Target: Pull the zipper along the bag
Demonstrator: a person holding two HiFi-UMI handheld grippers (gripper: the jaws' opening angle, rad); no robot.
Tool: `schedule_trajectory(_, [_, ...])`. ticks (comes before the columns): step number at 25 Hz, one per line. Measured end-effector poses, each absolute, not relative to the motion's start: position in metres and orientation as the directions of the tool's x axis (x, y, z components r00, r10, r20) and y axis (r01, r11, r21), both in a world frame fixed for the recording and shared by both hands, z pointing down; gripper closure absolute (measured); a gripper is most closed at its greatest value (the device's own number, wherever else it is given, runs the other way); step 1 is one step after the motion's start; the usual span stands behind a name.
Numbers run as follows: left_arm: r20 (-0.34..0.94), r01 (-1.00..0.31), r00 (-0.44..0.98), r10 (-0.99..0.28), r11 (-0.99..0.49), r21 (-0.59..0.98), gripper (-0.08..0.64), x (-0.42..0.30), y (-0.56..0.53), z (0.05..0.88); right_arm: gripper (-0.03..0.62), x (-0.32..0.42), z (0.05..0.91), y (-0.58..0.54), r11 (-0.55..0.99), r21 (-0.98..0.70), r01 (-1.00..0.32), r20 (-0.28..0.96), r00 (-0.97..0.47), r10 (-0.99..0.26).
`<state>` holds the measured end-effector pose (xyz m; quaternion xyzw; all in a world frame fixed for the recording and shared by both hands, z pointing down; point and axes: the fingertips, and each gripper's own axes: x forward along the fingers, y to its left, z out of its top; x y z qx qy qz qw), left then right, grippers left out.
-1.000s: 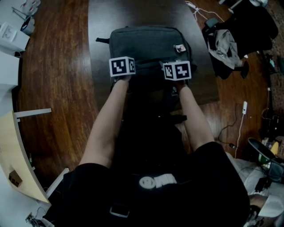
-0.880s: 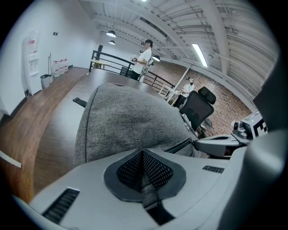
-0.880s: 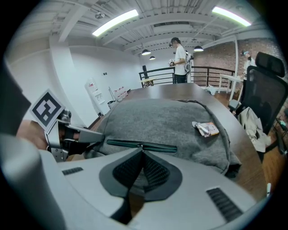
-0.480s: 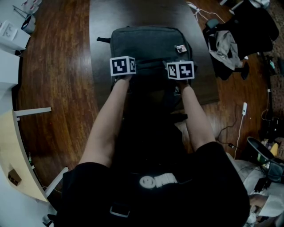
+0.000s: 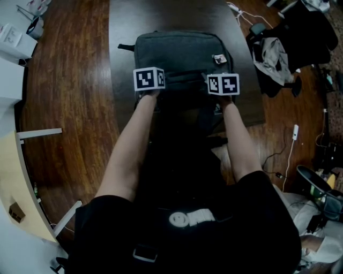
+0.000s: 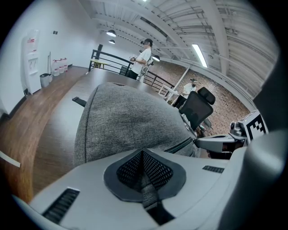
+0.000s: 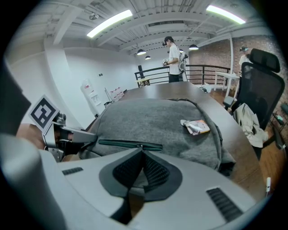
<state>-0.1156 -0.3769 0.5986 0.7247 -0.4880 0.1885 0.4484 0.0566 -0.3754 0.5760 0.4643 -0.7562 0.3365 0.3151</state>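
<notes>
The bag (image 5: pixel 182 51) is heathered grey, its zipper (image 7: pixel 121 143) dark green. The table (image 5: pixel 123 21) is dark brown, the floor (image 5: pixel 64 80) reddish wood-grain.

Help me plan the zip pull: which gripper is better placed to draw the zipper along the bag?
Right. The right gripper is shut on the zipper pull of the grey bag; the left gripper pinches bag fabric away from it, likely bracing.

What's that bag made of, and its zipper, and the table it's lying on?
Bag: woven cloth, it seems; mottled grey, matte, with a visible weave.
Zipper: dark green tape, probably synthetic, smoother than the cloth around it.
Table: dark and smooth with a faint sheen; wood or laminate, hard to tell.
</notes>
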Motion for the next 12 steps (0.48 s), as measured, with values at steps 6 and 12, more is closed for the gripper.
schedule_trajectory(6, [0.708, -0.875, 0.455, -0.54, -0.121, 0.47, 0.56, -0.117, -0.377, 0.597, 0.57, 0.064, 0.577, -0.378, 0.321, -0.218, -0.922, 0.791, -0.359, -0.495])
schedule_trajectory(12, [0.709, -0.874, 0.455, -0.539, -0.118, 0.472, 0.56, -0.117, -0.377, 0.599, 0.569, 0.07, 0.581, -0.379, 0.306, -0.216, -0.927, 0.794, -0.349, -0.497])
